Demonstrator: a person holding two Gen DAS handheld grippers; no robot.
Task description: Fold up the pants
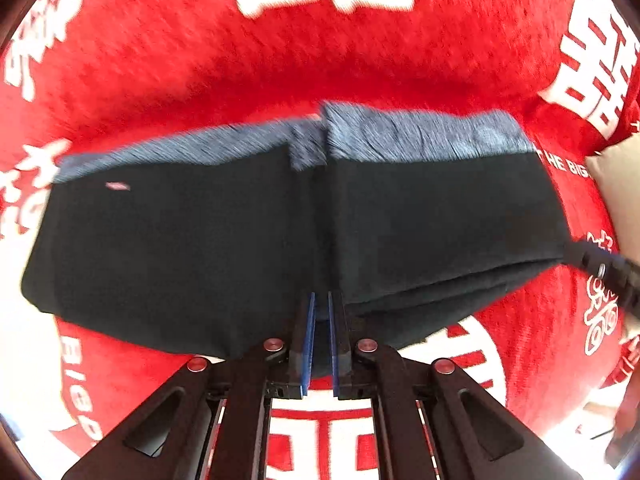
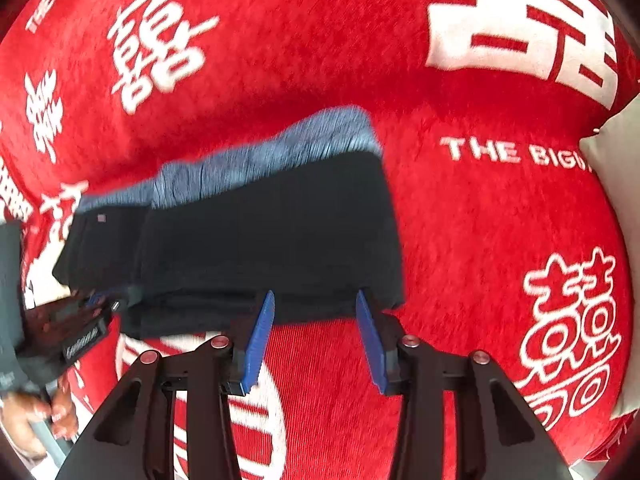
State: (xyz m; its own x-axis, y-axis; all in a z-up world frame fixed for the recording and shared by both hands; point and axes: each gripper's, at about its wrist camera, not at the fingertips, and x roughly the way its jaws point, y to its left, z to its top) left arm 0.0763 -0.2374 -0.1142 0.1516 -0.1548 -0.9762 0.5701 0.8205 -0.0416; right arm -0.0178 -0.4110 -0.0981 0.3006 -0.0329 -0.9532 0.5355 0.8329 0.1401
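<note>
Black pants [image 1: 200, 240] lie folded on a red blanket, their blue-grey waistband [image 1: 400, 132] along the far side. My left gripper [image 1: 320, 300] points down at the middle of the near edge, shut, with dark cloth pinched between its blue pads. In the right wrist view the pants [image 2: 260, 232] sit left of centre. My right gripper [image 2: 315, 296] stands open, its blue fingertips [image 2: 266, 312] straddling the near edge at the right corner without squeezing it. The left gripper [image 2: 98, 304] shows at that view's left edge, and the right gripper [image 1: 600, 268] at the pants' right corner.
The red blanket [image 2: 460, 220], printed with white characters and lettering, covers the whole surface. A pale cushion [image 2: 616, 168] lies at the right edge. A person's hand [image 2: 40, 408] holds the left gripper's handle at the lower left.
</note>
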